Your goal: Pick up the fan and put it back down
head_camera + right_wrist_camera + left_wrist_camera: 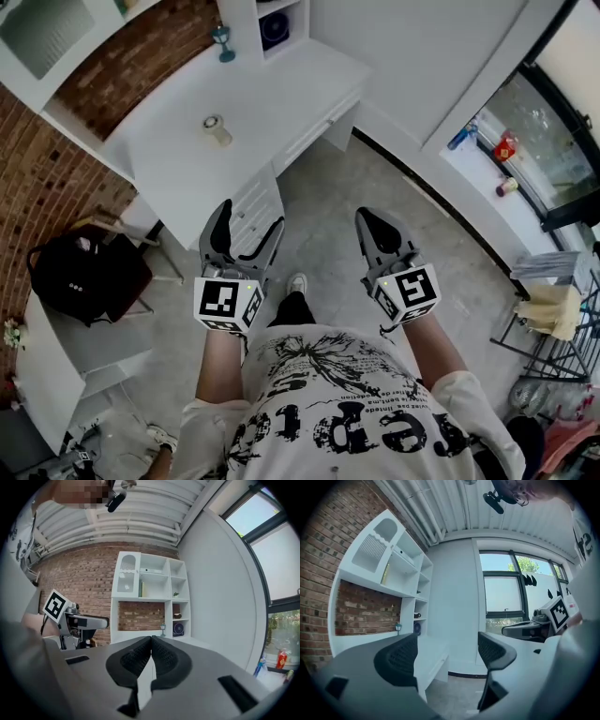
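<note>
The fan (275,28) is small, round and dark blue, and it stands in a cubby of the white shelf at the back of the white desk (178,159). It also shows far off as the fan (416,628) in the left gripper view and the fan (178,629) in the right gripper view. My left gripper (248,234) (447,653) is open and empty, hanging over the desk's front drawers. My right gripper (375,225) (151,641) is shut on nothing, over the floor to the right. Both are well short of the fan.
A teal lamp figurine (222,42) and a small pale cylinder (217,129) stand on the desk. A black backpack (84,277) sits on a chair at the left. Bottles (506,150) line the window sill at the right, beside a wire rack (553,309).
</note>
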A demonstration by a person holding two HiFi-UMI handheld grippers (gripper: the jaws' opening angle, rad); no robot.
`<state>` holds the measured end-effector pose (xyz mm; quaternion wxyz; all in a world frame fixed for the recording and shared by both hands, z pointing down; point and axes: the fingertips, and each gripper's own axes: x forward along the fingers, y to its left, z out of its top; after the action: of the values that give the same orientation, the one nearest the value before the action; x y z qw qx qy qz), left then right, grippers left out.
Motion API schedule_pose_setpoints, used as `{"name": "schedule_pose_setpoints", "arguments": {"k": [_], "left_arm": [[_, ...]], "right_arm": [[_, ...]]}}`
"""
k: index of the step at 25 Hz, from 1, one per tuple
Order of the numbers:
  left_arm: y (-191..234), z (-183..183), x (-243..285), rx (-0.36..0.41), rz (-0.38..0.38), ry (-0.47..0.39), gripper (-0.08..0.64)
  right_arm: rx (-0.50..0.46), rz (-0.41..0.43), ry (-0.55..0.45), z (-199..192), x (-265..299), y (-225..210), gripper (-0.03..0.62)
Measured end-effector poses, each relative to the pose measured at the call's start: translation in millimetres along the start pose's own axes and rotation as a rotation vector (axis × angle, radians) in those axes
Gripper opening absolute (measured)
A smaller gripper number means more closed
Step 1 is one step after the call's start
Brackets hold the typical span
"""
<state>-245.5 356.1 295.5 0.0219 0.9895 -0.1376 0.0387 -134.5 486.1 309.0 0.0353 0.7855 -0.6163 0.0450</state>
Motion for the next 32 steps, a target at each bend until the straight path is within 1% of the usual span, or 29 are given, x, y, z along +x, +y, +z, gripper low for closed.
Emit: {"name": "schedule_pose_setpoints", "arguments": {"k": [3, 7, 11, 16, 19, 25, 28, 32], "left_arm": [[51, 5, 45, 0.003, 0.008, 0.006, 0.387], [115, 11, 96, -0.025, 0.022, 0.014, 0.387], [166, 13, 127, -0.032, 0.066, 0.029, 0.387], [211, 0, 155, -0.027, 0.145, 0.073, 0.387], [236, -11, 173, -0.027, 0.209, 0.104, 0.387], [288, -28, 225, -0.052, 0.356, 0.145, 0.387], [317, -35, 254, -0.085, 0.444, 0.171, 0.387], [349, -52, 285, -0.151, 0.575, 0.229, 0.387]], "right_arm": [[-0.007, 0.01, -0.003, 13, 72, -14, 0.015], [-0.019, 0.035, -0.006, 28, 156, -24, 0.015], [-0.02, 0.069, 0.012, 29, 218, -29, 0.014], [-0.016, 0.139, 0.035, 22, 282, -37, 0.015], [-0.014, 0.206, 0.047, 16, 324, -42, 0.014], [-0.054, 0.391, 0.058, 13, 422, -57, 0.015], [-0.074, 0.483, 0.061, 20, 475, -69, 0.015], [-0.102, 0.607, 0.09, 20, 535, -80, 0.015]]}}
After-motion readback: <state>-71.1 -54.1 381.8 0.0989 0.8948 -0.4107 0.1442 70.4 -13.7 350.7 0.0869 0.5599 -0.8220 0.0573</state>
